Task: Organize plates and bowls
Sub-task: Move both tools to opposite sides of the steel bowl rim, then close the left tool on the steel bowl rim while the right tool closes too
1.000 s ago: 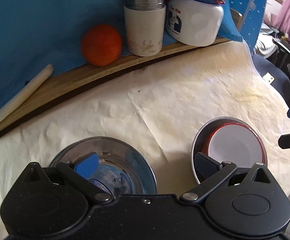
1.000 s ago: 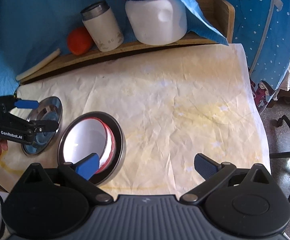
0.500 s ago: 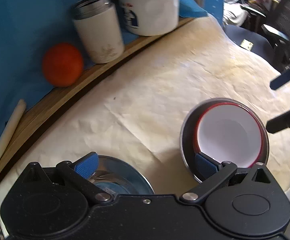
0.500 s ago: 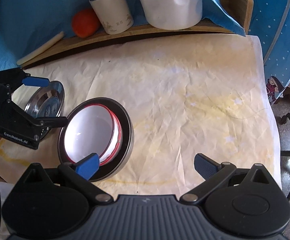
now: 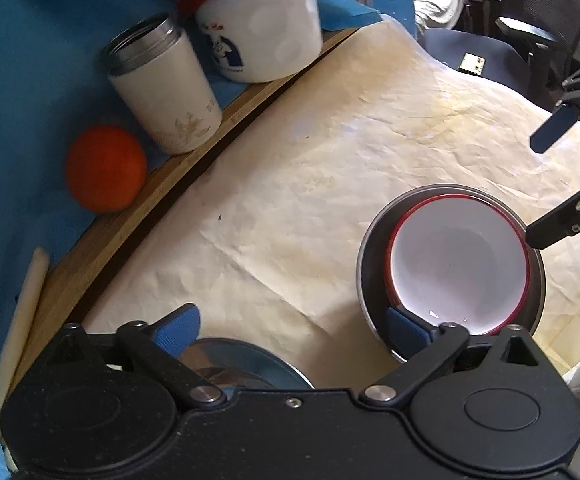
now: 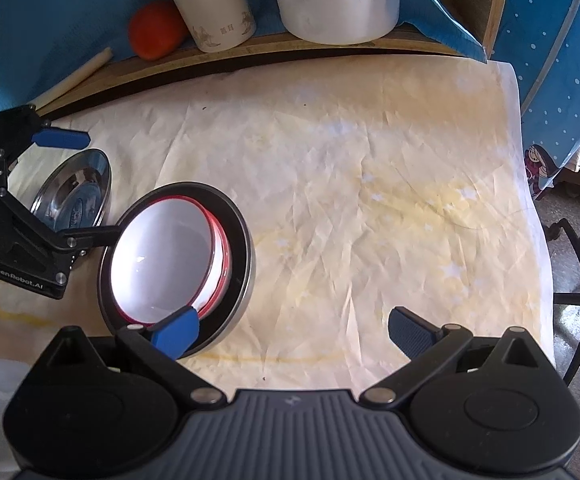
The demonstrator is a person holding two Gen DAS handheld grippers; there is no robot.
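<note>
Now, table: crumpled cream paper sheet (image 6: 350, 184) covers it.
Small bowl: white bowl with a red rim (image 6: 169, 256) sits nested inside a larger round steel bowl (image 6: 245, 240), at the left of the sheet.
Steel plate: shiny round steel plate (image 6: 73, 196) lies just beside the steel bowl, further left.
Left gripper (image 6: 73, 188): jaws wide apart and have just been closing a little; one finger is over the plate, the other near the steel bowl's rim (contact not clear), nothing grasped.
Right gripper (image 6: 294, 330): jaws spread, empty; left pad over the steel bowl's near rim.
Shelf: orange round fruit (image 5: 105, 168) and white steel-topped tumbler (image 5: 161, 88).
</note>
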